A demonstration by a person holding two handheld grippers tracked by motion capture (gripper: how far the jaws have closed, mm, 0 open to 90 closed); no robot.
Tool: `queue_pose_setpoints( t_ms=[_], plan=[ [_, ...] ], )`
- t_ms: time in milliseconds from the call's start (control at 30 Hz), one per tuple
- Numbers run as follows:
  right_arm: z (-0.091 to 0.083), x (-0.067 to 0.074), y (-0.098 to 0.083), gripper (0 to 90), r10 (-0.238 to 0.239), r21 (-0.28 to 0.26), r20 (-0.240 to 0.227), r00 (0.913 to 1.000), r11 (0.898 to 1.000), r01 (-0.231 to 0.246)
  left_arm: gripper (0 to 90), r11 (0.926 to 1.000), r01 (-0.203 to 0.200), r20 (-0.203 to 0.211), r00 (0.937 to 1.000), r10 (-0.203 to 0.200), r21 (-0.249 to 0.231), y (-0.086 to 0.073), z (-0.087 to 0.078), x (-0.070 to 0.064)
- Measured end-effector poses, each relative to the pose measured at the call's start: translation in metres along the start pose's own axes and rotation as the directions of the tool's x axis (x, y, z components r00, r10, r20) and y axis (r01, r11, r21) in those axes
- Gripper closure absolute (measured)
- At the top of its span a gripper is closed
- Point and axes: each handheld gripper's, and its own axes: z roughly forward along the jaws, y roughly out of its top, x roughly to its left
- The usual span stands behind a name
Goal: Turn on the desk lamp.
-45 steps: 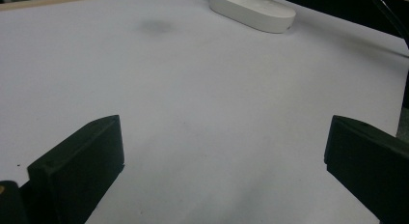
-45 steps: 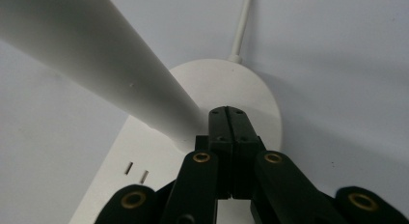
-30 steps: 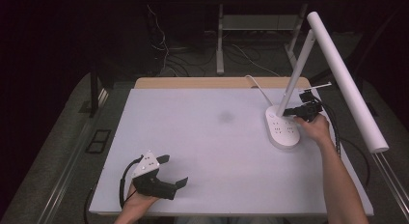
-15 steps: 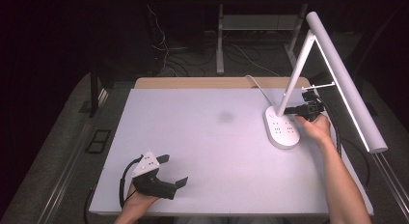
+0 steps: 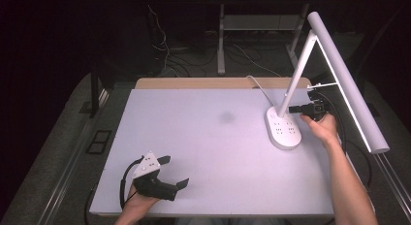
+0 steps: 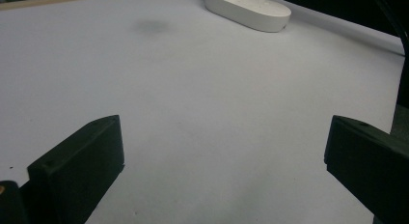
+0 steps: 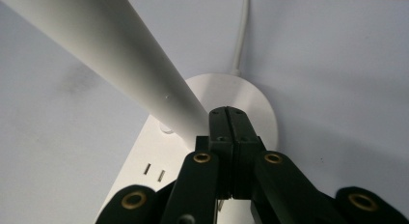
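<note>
A white desk lamp stands at the table's right, its oval base [image 5: 283, 128] with outlets on the white table [image 5: 208, 152], its slanted arm [image 5: 296, 77] carrying a long lit head [image 5: 346, 82]. My right gripper [image 5: 292, 109] is shut with nothing between its jaws, and its tips sit right beside the lamp arm just above the base. In the right gripper view the closed gripper [image 7: 229, 113] meets the lamp arm [image 7: 111, 50] over the base [image 7: 241, 96]. My left gripper [image 5: 175, 171] rests open near the table's front left; the left gripper view shows its fingers [image 6: 77, 166] wide apart over bare table.
The lamp's white cord [image 5: 257, 87] runs from the base toward the table's back edge. A faint dark smudge [image 5: 226, 117] marks the table's middle. Dark floor with cables and a stand's legs [image 5: 222, 45] lies beyond the table.
My right gripper has shifted slightly left toward the lamp arm. The left gripper has stayed in place.
</note>
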Motion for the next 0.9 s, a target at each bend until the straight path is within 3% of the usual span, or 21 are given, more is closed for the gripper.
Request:
queue_pose_setpoints(
  t_ms=[367, 733, 900],
  plan=[
    [-0.019, 0.004, 0.001, 89.4, -0.009, -0.017, 0.023, 0.9997, 1.0, 0.009, 0.0, 1.0, 0.004, 0.003, 1.0, -0.004, -0.007, 0.0, -0.001, 0.0],
    [-0.032, 0.023, -0.006, 89.4, -0.029, -0.032, 0.049, 0.9984, 0.999, 0.03, 0.0, 0.9999, 0.007, 0.007, 0.9999, -0.007, -0.015, 0.001, -0.001, 0.0],
    [-0.038, 0.028, -0.015, 89.3, 0.014, -0.056, 0.021, 0.9997, 0.998, -0.012, 0.0, 0.9999, -0.002, 0.011, 0.9999, 0.003, -0.014, 0.001, -0.001, -0.001]
  ],
)
